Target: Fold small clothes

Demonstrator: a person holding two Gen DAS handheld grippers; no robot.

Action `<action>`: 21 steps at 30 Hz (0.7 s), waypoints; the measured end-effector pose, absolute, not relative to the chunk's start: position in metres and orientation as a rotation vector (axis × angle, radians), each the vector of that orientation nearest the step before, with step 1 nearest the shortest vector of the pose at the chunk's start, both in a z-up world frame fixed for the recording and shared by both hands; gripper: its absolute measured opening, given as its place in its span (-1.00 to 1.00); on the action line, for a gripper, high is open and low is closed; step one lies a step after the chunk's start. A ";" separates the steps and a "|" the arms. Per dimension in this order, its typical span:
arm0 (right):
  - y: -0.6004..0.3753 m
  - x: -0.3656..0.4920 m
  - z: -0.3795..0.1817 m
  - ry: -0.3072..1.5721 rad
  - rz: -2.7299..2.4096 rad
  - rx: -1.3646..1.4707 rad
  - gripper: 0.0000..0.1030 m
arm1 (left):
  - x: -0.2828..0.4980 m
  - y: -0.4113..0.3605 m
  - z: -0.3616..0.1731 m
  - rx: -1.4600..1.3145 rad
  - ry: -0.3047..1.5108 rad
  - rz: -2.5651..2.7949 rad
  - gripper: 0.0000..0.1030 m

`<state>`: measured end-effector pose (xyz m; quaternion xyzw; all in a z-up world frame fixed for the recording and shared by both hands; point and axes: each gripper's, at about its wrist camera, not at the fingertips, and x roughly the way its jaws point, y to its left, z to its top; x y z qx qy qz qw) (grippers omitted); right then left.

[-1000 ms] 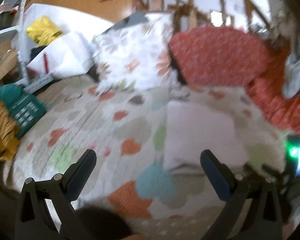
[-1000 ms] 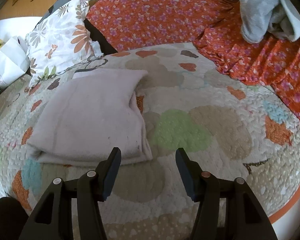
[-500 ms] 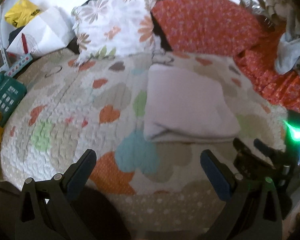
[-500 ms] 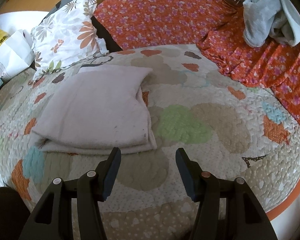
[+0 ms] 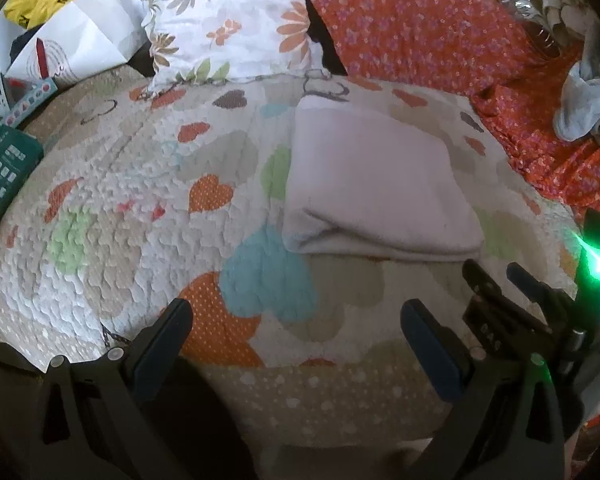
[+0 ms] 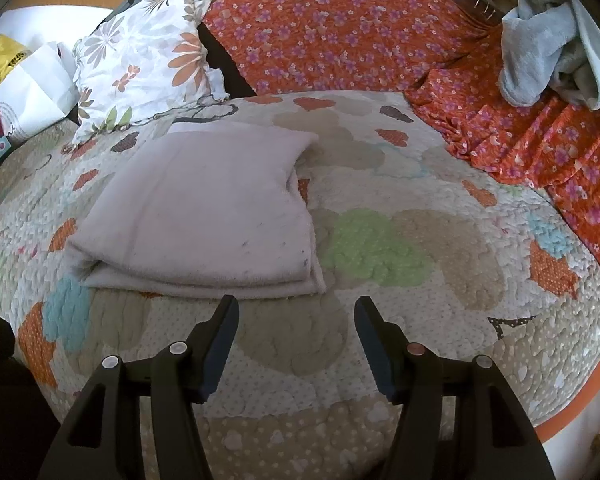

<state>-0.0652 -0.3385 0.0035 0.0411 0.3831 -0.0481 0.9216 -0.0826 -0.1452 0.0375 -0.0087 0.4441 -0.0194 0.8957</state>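
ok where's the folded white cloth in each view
Left wrist: the folded white cloth lies right of centre on the quilt, above the gap between the fingers.
Right wrist: the cloth lies left of centre, just past the left finger.
Shared landmark: the flowered pillow behind it, upper left.

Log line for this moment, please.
stage: pale folded cloth lies on quilt | left gripper: open, empty | right gripper: open, empty, jaws just widening, short of cloth

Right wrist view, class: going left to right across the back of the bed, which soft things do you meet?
White flower-print pillow → orange flowered cushion → crumpled pale blue fleece cloth.
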 end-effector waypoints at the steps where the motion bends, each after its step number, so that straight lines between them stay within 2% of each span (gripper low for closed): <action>1: -0.338 -0.066 0.003 0.787 -0.099 0.083 0.26 | -0.082 -0.145 0.036 -0.018 0.925 -0.038 1.00; 21: -0.324 -0.057 -0.006 0.870 -0.040 0.052 0.32 | -0.066 -0.133 0.016 -0.102 1.013 -0.055 1.00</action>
